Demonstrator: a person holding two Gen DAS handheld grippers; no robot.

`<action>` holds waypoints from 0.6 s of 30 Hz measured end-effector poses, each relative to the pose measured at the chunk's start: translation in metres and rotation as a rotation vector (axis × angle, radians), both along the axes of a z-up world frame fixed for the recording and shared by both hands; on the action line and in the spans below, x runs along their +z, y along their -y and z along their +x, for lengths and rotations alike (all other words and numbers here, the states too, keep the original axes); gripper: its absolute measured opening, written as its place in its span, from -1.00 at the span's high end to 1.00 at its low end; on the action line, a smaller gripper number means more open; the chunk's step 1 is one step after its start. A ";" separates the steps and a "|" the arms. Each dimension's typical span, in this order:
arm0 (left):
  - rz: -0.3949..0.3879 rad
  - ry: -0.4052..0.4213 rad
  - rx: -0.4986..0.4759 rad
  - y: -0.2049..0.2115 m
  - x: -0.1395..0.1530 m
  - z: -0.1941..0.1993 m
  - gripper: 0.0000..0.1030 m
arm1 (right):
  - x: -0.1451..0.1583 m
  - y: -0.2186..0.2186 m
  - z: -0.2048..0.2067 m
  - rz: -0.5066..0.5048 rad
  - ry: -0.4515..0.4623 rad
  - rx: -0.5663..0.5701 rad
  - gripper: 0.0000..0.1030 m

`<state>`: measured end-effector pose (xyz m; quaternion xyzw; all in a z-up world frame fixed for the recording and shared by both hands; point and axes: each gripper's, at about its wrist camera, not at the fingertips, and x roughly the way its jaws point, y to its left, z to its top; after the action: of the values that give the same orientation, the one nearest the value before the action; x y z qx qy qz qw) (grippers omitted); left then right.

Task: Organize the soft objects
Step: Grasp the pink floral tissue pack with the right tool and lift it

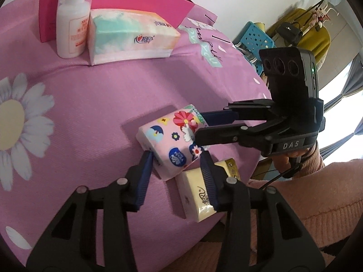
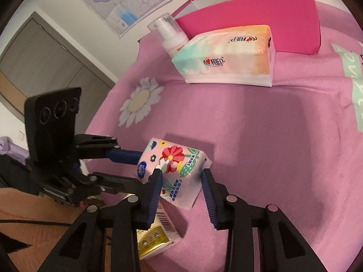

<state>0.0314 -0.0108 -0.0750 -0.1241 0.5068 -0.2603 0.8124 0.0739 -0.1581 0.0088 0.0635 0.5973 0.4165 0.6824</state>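
Note:
A small pink flowered tissue pack (image 1: 172,140) (image 2: 172,172) rests tilted on a yellow tissue pack (image 1: 199,195) (image 2: 156,233) near the bed's front edge. My left gripper (image 1: 177,158) (image 2: 145,165) straddles one end of the flowered pack, its blue pads against the pack's sides. My right gripper (image 2: 181,172) (image 1: 199,124) straddles the other end, jaws apart, pads at the pack's sides. A large pastel tissue pack (image 1: 133,38) (image 2: 229,54) lies farther back.
A white pump bottle (image 1: 71,20) (image 2: 170,36) stands by the large pack. A pink box (image 1: 145,2) (image 2: 261,18) sits behind them. The pink daisy bedspread (image 1: 90,104) (image 2: 272,136) covers the bed. A blue basket (image 1: 256,36) stands off the bed's edge.

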 end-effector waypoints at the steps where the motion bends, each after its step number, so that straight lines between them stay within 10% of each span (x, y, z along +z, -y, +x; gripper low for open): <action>1: -0.001 -0.001 0.002 0.000 0.000 0.000 0.12 | 0.001 0.000 0.000 0.000 0.003 -0.003 0.34; 18: 0.003 0.147 0.022 -0.012 0.048 0.012 0.11 | 0.044 -0.006 0.015 0.014 0.140 -0.025 0.43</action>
<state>0.0435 0.0008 -0.0268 -0.1091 0.4446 -0.2593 0.8504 0.0890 -0.1524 0.0532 0.0464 0.5444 0.4157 0.7271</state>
